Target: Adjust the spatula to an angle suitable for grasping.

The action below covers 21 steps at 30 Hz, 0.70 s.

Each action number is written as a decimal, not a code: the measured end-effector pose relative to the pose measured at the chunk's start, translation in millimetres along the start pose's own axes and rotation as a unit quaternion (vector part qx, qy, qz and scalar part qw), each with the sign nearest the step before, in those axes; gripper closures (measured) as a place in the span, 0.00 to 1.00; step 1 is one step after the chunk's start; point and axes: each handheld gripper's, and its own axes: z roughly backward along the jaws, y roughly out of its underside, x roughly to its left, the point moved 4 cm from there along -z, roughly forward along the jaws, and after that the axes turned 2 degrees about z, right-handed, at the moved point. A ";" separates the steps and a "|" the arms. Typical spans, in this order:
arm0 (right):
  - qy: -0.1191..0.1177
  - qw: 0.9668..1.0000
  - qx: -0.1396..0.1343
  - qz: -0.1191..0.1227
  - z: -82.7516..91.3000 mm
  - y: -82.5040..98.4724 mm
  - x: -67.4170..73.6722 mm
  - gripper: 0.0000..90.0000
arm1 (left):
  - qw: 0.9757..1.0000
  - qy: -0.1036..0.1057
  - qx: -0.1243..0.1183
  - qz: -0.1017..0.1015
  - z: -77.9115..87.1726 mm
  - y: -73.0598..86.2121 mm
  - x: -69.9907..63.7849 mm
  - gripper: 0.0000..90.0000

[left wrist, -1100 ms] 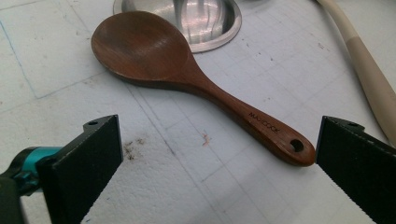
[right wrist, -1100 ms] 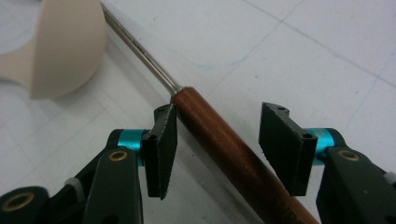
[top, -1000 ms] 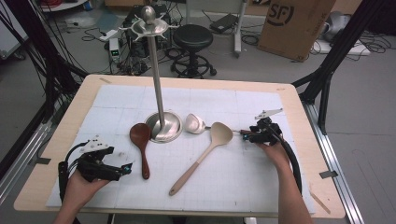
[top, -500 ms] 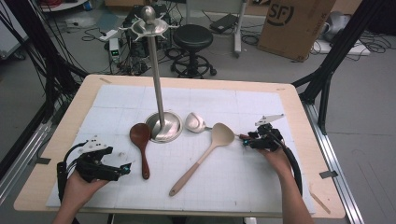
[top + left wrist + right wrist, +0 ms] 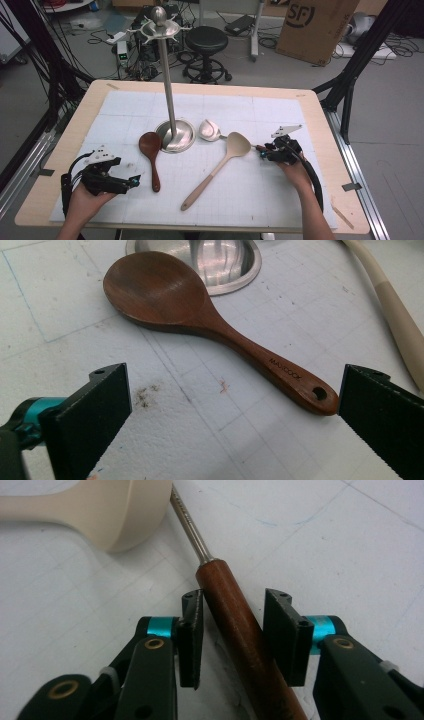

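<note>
In the lower left of the high view the left tongs point(image 5: 131, 182) rest low over the white gridded surface point(image 5: 280, 200), held by the person's left hand point(image 5: 87, 205). Their jaws stand wide apart with nothing between them. In the left gripper view the dark wooden spoon point(image 5: 200, 320) lies ahead of those jaws, bowl toward the upper left of the frame, the holed end of its handle just beside the right-hand jaw; I cannot tell whether they touch.

Right of it in the high view the spoon's bowl point(image 5: 150, 145) sits against the round base of the metal utensil stand point(image 5: 175, 136), whose pole rises to a hooked crown at the top of the frame. Just right of the base lies a metal ladle point(image 5: 209, 130), its thin shaft running toward the right. A pale wooden spatula point(image 5: 220, 162) lies slantwise from centre to lower middle, its blade over that shaft.

At the right the right tongs point(image 5: 261, 153), held by the right hand point(image 5: 295, 172), point left at the ladle's reddish wooden handle point(image 5: 240, 630). In the right gripper view the handle lies between the jaws, which have just been closing: the left pad point(image 5: 192, 635) is against the wood, while a narrow gap shows at the other pad, so the grip is not yet made
</note>
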 end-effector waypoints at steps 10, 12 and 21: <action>-0.009 0.999 -0.012 -0.033 10.1 12.3 -0.8 0.81 | 1.000 0.001 0.002 -0.003 -0.4 -0.4 0.0 0.02; -0.010 0.999 -0.009 -0.036 11.7 13.7 0.8 0.81 | 1.000 0.000 0.001 -0.001 -0.5 -0.5 0.0 0.02; -0.016 0.999 -0.001 -0.048 21.9 23.2 8.9 0.81 | 1.000 0.000 0.000 -0.002 0.0 -0.5 0.1 0.02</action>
